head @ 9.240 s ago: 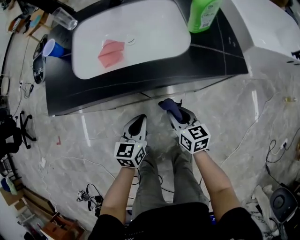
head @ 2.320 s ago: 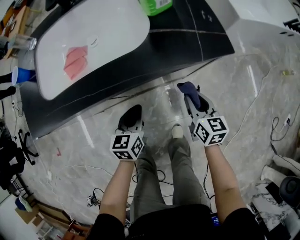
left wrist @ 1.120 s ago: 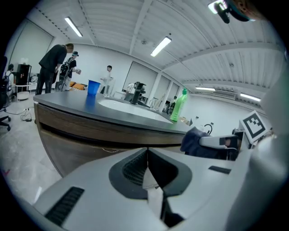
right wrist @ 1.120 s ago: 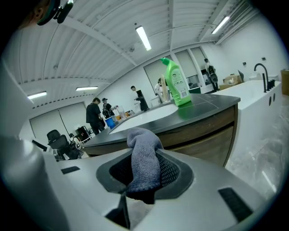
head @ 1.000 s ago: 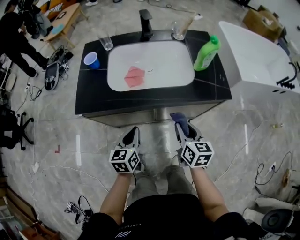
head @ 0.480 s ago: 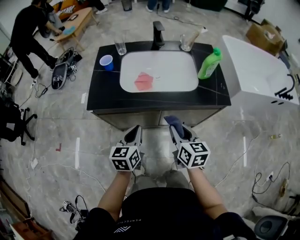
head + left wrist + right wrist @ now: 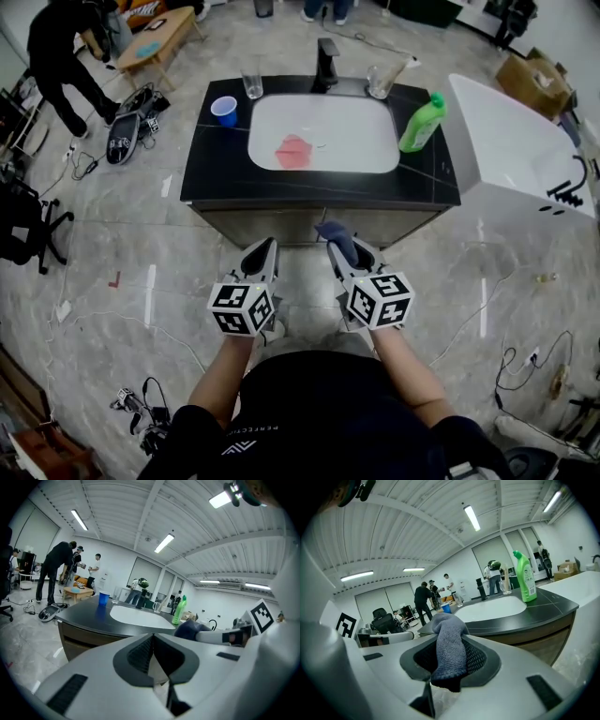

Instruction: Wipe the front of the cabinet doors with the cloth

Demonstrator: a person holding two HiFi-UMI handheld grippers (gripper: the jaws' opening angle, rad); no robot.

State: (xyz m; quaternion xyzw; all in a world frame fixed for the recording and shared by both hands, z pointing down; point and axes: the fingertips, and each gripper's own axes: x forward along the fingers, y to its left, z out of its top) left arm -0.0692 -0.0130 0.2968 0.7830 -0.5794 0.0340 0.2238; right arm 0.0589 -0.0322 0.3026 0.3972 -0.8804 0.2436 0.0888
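A dark blue-grey cloth sticks out of my right gripper, whose jaws are shut on it. My left gripper is beside it, shut and empty, its tips pressed together. Both hang a little in front of the cabinet doors, a brown front under a black counter. In the left gripper view the cabinet front is at lower left and the cloth shows at right. In the right gripper view the cabinet front is at right.
A white sink holds a pink cloth. On the counter stand a green bottle, a blue cup, two glasses and a black tap. A white tub is at right. A person stands far left. Cables lie on the floor.
The view has pulled back from close to the cabinet front to farther off, so the whole counter now shows. Both grippers have drawn back from the doors, the cloth still held.
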